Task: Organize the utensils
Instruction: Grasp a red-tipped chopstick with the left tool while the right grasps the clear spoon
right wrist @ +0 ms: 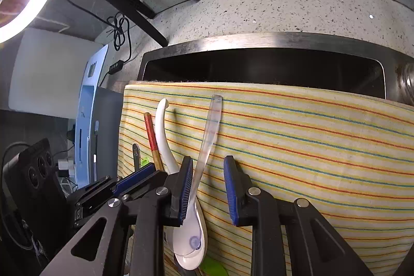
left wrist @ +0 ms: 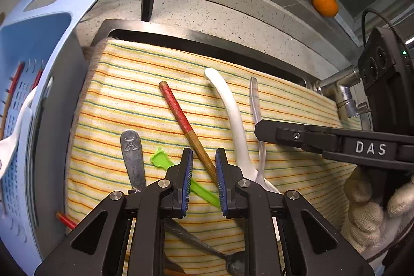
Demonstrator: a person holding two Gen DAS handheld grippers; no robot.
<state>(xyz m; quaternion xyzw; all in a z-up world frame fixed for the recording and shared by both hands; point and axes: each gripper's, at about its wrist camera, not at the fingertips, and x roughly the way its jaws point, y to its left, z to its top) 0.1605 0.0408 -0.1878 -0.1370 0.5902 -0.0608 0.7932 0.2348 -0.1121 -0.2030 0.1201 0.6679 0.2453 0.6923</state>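
Landmark: we took the striped towel [left wrist: 124,105] laid over the sink [left wrist: 207,39] as our reference for everything.
Left gripper [left wrist: 204,167]: we had its jaws parted and gripping nothing, with the red-tipped chopstick [left wrist: 181,118] running up between them.
Chopstick axis: it lay slanted on the towel, red end toward the towel's far edge, bare wooden end passing between our left pads [left wrist: 187,172].
Right gripper [right wrist: 208,185]: jaws spread here too, nothing clamped; the clear plastic spoon [right wrist: 209,136] crossed close by the left-hand pad, whether touching it we couldn't tell.
Clear spoon axis: handle pointing to the towel's far edge, bowl back under our right gripper, over the white ceramic spoon [right wrist: 163,131].
Nearer hand: our left for the chopstick, our right for the clear spoon.
Destination: we judged the blue basket [left wrist: 38,48], just off the towel's left edge, already holding utensils.
Next call: closing the left jaws squarely across the chopstick looked the ready move.
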